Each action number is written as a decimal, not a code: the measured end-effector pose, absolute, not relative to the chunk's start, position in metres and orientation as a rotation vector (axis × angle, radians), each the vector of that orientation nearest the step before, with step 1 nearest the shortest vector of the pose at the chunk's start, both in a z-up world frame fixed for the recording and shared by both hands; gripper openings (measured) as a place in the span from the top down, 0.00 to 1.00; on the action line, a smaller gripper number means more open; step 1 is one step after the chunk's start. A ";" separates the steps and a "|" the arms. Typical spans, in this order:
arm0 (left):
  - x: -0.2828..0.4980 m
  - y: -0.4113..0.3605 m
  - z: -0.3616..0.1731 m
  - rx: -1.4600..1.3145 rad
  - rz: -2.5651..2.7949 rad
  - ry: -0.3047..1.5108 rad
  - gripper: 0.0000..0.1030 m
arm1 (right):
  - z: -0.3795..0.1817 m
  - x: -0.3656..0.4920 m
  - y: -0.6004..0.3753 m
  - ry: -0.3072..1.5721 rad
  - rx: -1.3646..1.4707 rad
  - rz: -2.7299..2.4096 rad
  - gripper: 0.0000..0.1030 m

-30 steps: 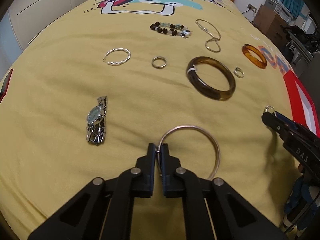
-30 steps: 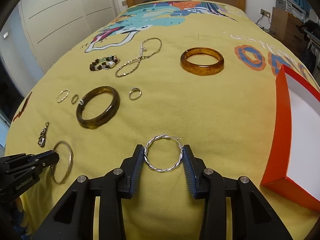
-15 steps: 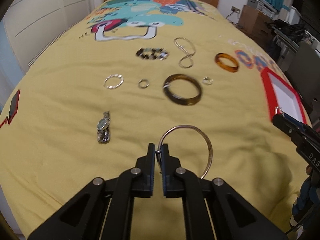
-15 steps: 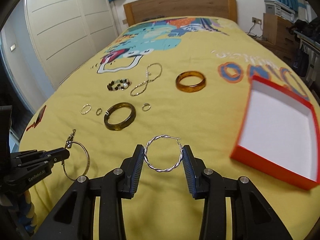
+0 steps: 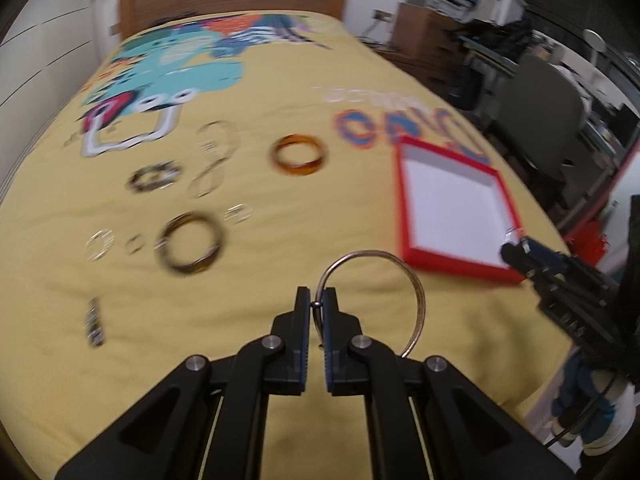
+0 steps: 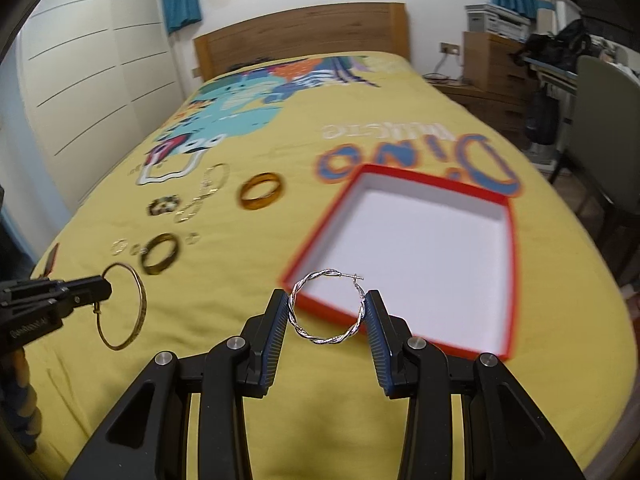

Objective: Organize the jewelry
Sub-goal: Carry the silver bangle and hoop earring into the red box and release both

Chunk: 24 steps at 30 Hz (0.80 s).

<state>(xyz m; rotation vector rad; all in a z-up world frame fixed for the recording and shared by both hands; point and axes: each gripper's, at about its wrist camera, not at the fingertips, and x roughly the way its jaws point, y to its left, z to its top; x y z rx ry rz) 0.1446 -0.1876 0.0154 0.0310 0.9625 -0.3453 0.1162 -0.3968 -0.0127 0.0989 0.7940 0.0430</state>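
Observation:
My left gripper (image 5: 316, 300) is shut on a large plain metal hoop (image 5: 416, 296) and holds it above the yellow bedspread; both also show in the right wrist view, the gripper (image 6: 100, 292) at far left with the hoop (image 6: 138, 312). My right gripper (image 6: 326, 304) is shut on a twisted silver hoop (image 6: 320, 338), held in the air near the front edge of an open red box (image 6: 508, 280) with a white inside. The box (image 5: 404, 200) lies right of centre in the left wrist view, with the right gripper (image 5: 508, 250) beside it.
On the bedspread lie a dark brown bangle (image 5: 190, 246), an amber bangle (image 5: 298, 156), a chain necklace (image 5: 212, 160), a beaded bracelet (image 5: 154, 176), small rings (image 5: 238, 214) and a watch (image 5: 94, 322). Furniture and a chair (image 5: 536, 108) stand right of the bed.
Both grippers have risen and swung right toward the red box, each still holding its hoop. The jewelry on the bed now looks smaller and farther left.

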 end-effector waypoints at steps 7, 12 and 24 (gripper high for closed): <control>0.186 -0.287 0.009 0.094 -0.455 0.949 0.95 | -0.030 0.133 -0.454 0.821 0.084 -0.014 0.62; 0.214 -0.332 -0.015 0.132 -0.466 0.970 0.95 | -0.047 0.152 -0.481 0.851 0.078 -0.022 0.62; 0.243 -0.359 -0.079 0.177 -0.434 1.077 0.95 | -0.083 0.181 -0.484 0.941 -0.038 0.032 0.62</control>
